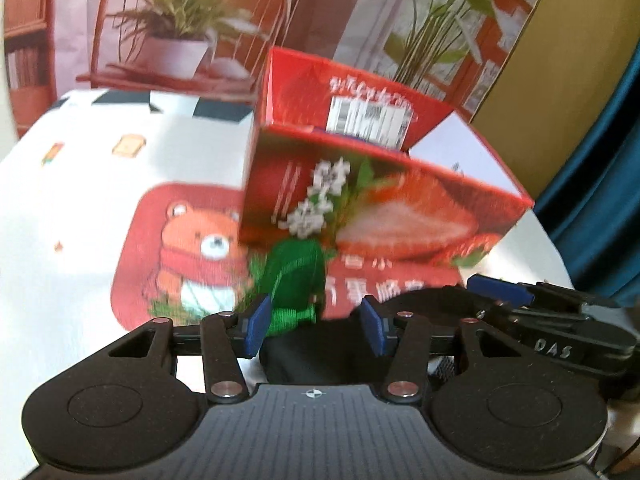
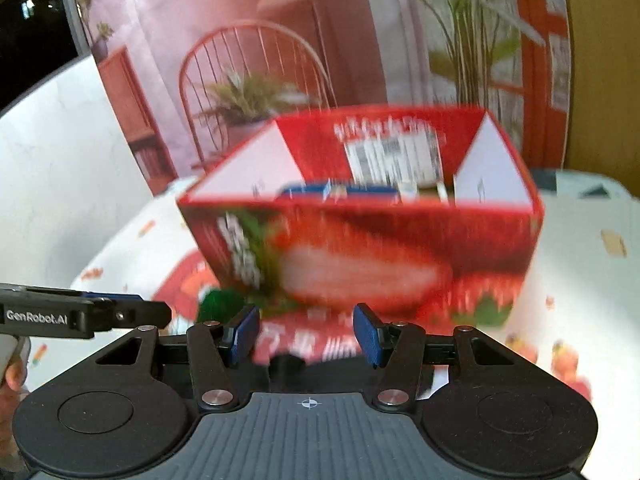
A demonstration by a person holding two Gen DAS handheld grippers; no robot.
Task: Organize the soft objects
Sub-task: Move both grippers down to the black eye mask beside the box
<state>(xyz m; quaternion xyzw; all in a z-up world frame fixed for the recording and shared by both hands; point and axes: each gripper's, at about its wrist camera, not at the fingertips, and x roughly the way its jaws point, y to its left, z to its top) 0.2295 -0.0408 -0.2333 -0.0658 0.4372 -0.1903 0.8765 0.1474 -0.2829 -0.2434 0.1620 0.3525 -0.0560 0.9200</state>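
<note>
1. Left wrist view: left tool (image 1: 312, 328) has its blue pads set partway in, and a dark cloth item (image 1: 308, 356) fills the gap between them. It looks clamped on the cloth, though the picture is blurry.
2. A green strap (image 1: 296, 272) sticks up out of the cloth past the pads and touches the left pad. It's probably a tie or handle on the same item, so the grip likely sits on the bulk of the cloth to leave the strap free.
3. The red strawberry box (image 1: 400, 208) stands on the tabletop (image 1: 80, 200) just ahead of the pads, with its top open and flaps up. I judge it to be the bin for the soft things, which is why the tool points down toward it.
4. The box partly covers a bear print (image 1: 200, 248) on the tablecloth.
5. Right wrist view: right tool (image 2: 306, 336) is also set partway in, with dark material low between its pads. Can't tell whether the pads press on it or it only lies there.
6. The two tools sit side by side and near each other, each visible at the edge of the other's view. That suggests a shared carry so the floppy piece doesn't sag.
7. Blue packets (image 2: 304, 192) are already inside the box, near the front wall.
8. Stage guess: the item is on approach and not yet over the rim. It needs a lift over the front wall before release.
</note>
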